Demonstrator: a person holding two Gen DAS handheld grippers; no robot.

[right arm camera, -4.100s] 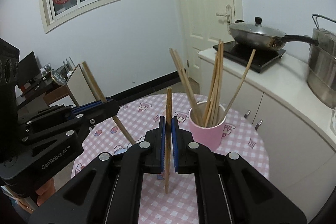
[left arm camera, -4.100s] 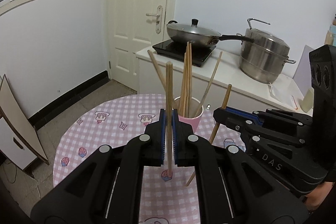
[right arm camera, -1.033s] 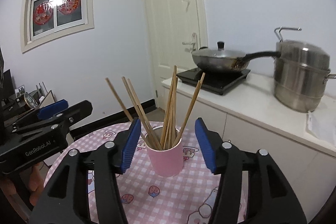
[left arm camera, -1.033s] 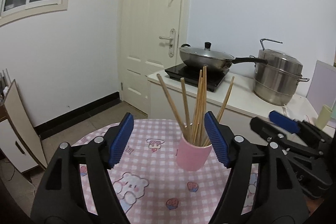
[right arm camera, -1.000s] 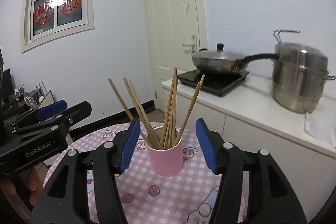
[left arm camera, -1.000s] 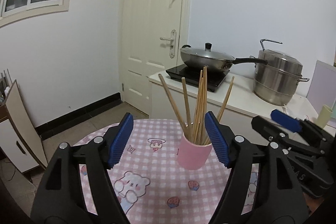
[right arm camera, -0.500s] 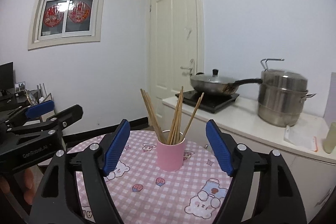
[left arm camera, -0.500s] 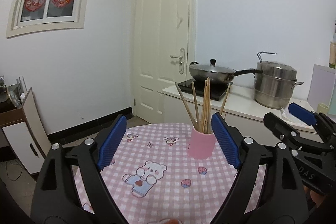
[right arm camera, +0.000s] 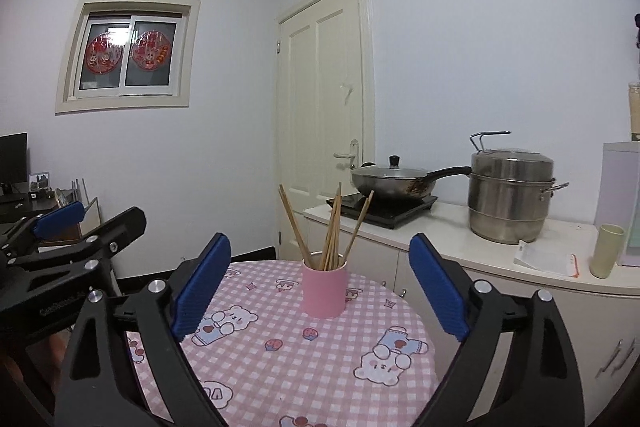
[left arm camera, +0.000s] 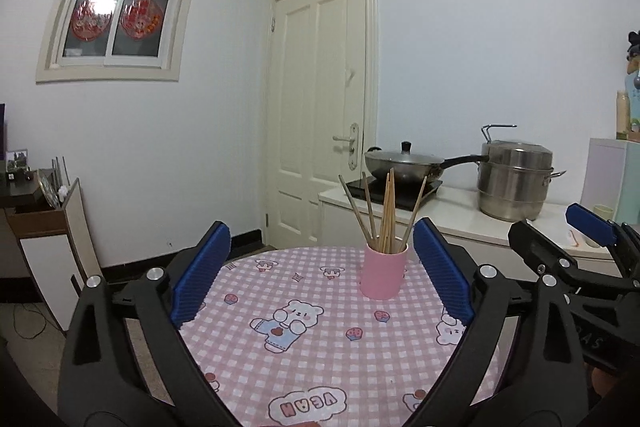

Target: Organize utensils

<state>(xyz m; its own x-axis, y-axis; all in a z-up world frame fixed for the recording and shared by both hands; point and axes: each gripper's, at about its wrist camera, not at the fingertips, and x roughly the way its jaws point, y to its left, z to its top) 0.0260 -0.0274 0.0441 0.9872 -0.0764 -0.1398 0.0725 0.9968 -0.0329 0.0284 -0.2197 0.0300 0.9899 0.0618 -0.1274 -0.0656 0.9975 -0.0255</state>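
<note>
I hold the left gripper (left arm camera: 320, 277) and right gripper (right arm camera: 320, 279) well back from the pink cup (left arm camera: 383, 271), both with fingers spread wide and empty, while the chopsticks (left arm camera: 386, 213) stand bunched inside that cup on the checked counter (left arm camera: 304, 359).

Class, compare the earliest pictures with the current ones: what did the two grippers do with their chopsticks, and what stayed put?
Both grippers let go: the left gripper and right gripper, each earlier shut on one chopstick, now stand open, empty and drawn back. The chopsticks stand in the pink cup. The cup stayed put on the checked tablecloth.
</note>
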